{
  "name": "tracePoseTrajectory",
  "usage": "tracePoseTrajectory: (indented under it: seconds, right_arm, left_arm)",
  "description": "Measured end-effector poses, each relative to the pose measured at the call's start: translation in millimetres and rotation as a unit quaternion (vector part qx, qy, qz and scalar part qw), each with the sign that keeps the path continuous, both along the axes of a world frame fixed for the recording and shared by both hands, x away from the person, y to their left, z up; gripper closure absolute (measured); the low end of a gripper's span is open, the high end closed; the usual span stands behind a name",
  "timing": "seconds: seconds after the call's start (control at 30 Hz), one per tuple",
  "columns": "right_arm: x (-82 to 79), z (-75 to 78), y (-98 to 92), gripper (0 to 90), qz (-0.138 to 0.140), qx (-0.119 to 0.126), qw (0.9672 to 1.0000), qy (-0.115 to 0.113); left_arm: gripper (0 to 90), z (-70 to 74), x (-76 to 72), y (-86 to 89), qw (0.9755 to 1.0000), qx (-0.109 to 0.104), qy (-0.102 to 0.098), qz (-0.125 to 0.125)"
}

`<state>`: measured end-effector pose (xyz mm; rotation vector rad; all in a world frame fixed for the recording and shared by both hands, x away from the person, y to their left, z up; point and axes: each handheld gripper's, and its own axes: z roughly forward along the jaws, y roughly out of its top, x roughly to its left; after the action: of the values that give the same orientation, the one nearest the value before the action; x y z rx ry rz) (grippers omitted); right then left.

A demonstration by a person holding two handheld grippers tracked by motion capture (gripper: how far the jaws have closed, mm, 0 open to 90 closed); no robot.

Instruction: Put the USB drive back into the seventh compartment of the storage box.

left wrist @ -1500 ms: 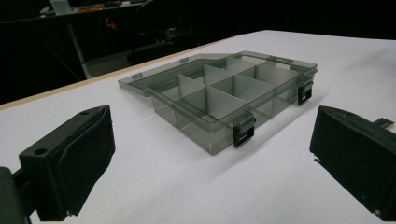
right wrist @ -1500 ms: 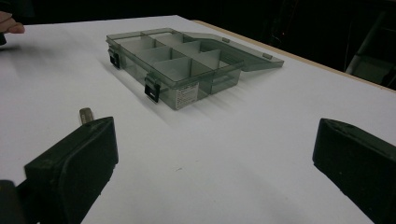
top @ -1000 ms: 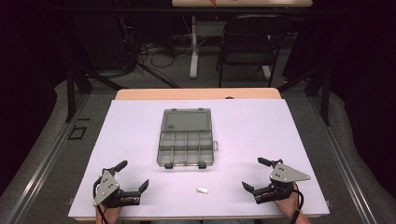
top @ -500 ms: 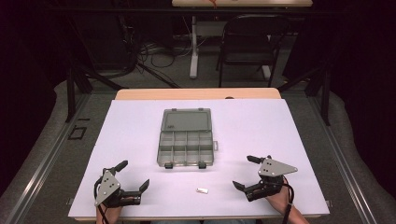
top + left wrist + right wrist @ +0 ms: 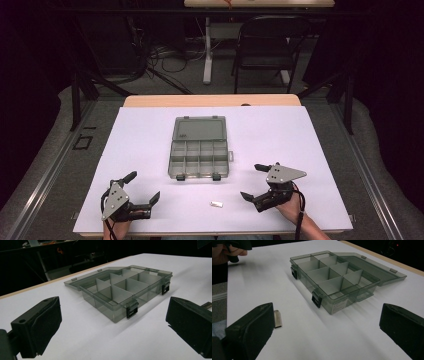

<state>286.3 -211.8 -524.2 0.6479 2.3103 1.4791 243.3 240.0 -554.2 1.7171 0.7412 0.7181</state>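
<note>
Right claw (image 5: pixel 261 184), jaws spread and empty, sits at 3 o'clock of small silver metal piece (image 5: pixel 216 204) lying on white bench (image 5: pixel 300 140); advise approaching low, straddling piece squarely before closing.

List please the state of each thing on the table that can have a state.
organizer box: lid open, laid flat behind; compartments look empty
small metal piece: lying flat on the table, apart from the box
left gripper: open, holding nothing
right gripper: open, holding nothing
</note>
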Motion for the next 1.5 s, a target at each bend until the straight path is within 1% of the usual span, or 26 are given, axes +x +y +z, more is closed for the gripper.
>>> tracePoseTrajectory:
  seconds: [0.23,0.47,0.8,0.87,0.93,1.13,1.17,1.2,1.23,1.33,1.5]
  right_arm:
    - [7.6,-0.2,11.8,0.0,0.015,-0.004,0.9998,0.011]
    - [9.6,0.4,20.7,0.0,0.030,-0.008,0.9994,0.013]
    - [14.0,-4.3,35.0,0.0,0.055,-0.016,0.9980,0.025]
    - [14.3,-4.7,36.3,0.0,0.058,-0.017,0.9979,0.026]
    - [14.9,-6.0,40.5,0.0,0.065,-0.021,0.9972,0.031]
    - [15.7,-8.9,48.1,0.0,0.078,-0.027,0.9960,0.036]
    - [16.0,-10.8,51.8,0.0,0.084,-0.032,0.9952,0.038]
    - [16.0,-10.8,51.8,0.0,0.084,-0.032,0.9952,0.038]
    - [16.5,-12.8,55.1,0.0,0.091,-0.034,0.9944,0.041]
    - [17.6,-15.6,58.9,0.0,0.099,-0.035,0.9934,0.048]
    - [17.0,-18.3,62.9,0.0,0.104,-0.034,0.9925,0.054]
  left_arm:
    - [0.4,0.0,0.4,0.0,1.0000,-0.001,0.004,-0.002]
    - [0.4,0.9,-0.3,0.0,1.0000,-0.002,0.002,-0.002]
    - [0.4,0.8,0.5,-0.8,1.0000,-0.002,0.005,-0.002]
    - [0.4,0.8,0.7,-0.6,1.0000,0.002,0.005,-0.003]
    - [0.4,0.7,0.6,-0.5,1.0000,-0.001,0.005,-0.003]
    - [0.4,1.0,0.2,0.0,1.0000,0.001,0.005,-0.003]
    - [0.4,1.0,0.1,-0.1,1.0000,0.001,0.005,-0.004]
    - [0.4,1.0,0.2,-0.1,1.0000,0.003,0.005,-0.004]
    - [0.4,1.0,0.0,-0.1,1.0000,0.003,0.006,-0.004]
    - [0.4,1.0,-0.1,0.1,1.0000,0.000,0.006,-0.003]
    - [0.4,0.6,1.1,0.1,1.0000,0.002,0.008,-0.005]
